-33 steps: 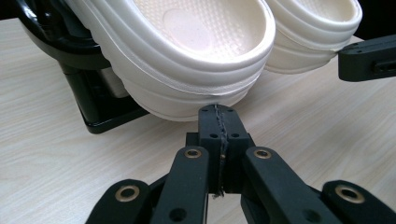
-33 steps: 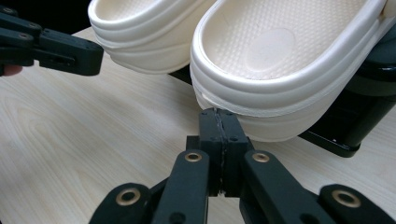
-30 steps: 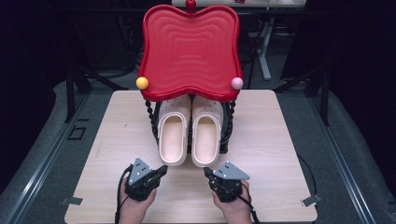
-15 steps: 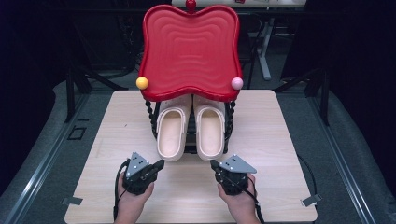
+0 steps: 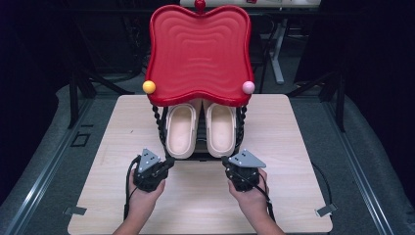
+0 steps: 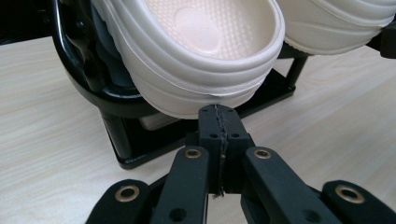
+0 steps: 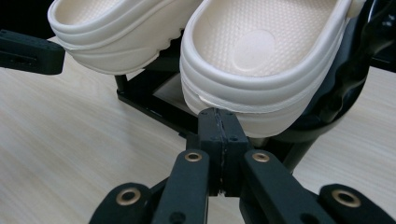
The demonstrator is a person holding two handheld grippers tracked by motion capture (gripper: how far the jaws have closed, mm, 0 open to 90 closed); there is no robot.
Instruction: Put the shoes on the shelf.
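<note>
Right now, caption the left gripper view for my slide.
Shut left gripper pointing at a cream clog's heel on a black rack.

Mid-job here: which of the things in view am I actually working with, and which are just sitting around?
In the job:
left clog, just ahead of the shut left gripper
right clog, ahead of the shut right gripper
black rack holding both clogs

Just there:
red tray on top
yellow ball
pink ball
table

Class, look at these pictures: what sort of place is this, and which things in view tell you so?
Probably a lab or studio set up for recording: a light wooden table stands alone amid dark surroundings, bearing a black shoe rack with a red tray top and cream clogs, apparently as props.
</note>
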